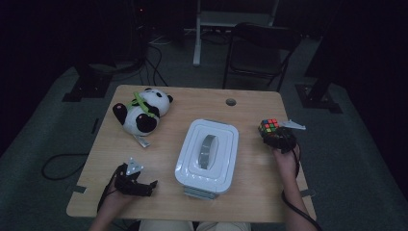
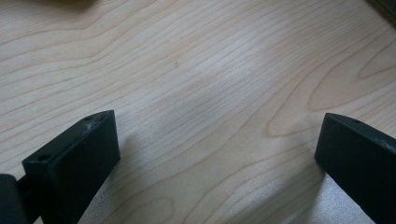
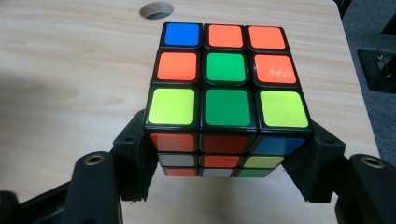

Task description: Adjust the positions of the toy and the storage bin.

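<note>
A scrambled puzzle cube [image 3: 227,95] with orange, green, yellow and blue tiles sits between the two black jaws of my right gripper [image 3: 227,158], which press on its left and right sides and hold it above the wooden table. From above, the cube [image 1: 269,126] and right gripper [image 1: 278,138] are near the table's right edge. My left gripper [image 1: 139,185] rests near the front left of the table, jaws wide apart. Its black fingers [image 2: 74,158] frame bare wood, with nothing between them.
A white lidded box [image 1: 208,156] with a grey handle stands in the middle of the wooden table [image 1: 163,202]. A plush panda [image 1: 142,111] lies at the back left. A round cable hole [image 1: 231,102] is at the back. A chair [image 1: 262,50] stands beyond the table.
</note>
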A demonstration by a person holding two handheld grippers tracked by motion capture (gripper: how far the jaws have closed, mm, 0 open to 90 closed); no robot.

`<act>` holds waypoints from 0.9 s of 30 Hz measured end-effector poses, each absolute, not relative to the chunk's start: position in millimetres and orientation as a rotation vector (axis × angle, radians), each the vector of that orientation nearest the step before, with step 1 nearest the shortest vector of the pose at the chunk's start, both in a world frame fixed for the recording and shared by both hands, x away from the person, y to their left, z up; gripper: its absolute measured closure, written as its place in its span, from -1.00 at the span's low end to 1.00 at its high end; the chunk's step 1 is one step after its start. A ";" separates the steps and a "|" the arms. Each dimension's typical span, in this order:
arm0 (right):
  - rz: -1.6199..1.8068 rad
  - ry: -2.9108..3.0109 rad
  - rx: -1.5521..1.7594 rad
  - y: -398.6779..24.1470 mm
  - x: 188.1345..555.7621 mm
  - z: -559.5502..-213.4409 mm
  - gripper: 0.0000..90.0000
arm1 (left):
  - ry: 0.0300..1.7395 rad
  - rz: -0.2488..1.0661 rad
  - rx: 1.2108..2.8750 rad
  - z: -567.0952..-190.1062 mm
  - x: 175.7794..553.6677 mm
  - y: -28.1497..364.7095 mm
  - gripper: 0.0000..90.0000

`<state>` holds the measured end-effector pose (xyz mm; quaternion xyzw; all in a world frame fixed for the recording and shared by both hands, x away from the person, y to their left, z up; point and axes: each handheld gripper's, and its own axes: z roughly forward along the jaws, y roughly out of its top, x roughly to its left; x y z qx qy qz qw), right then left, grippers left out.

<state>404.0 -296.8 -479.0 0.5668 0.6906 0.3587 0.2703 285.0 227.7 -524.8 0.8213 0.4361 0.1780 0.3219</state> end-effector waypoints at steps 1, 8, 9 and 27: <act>0.966 1.869 1.519 -297.0 398.8 -478.6 -0.25 | 1.145 0.467 2.157 -524.8 285.0 227.8 -0.99; 0.990 1.886 1.477 -303.4 363.9 -474.6 -0.25 | 1.145 0.467 2.159 -524.7 285.0 227.9 -0.99; 0.993 1.890 1.472 -304.8 360.3 -474.5 -0.25 | 1.145 0.467 2.160 -524.6 285.0 227.9 -0.99; 0.920 1.934 1.424 -320.0 299.0 -478.6 -0.25 | 1.144 0.468 2.159 -524.8 285.0 227.9 -0.99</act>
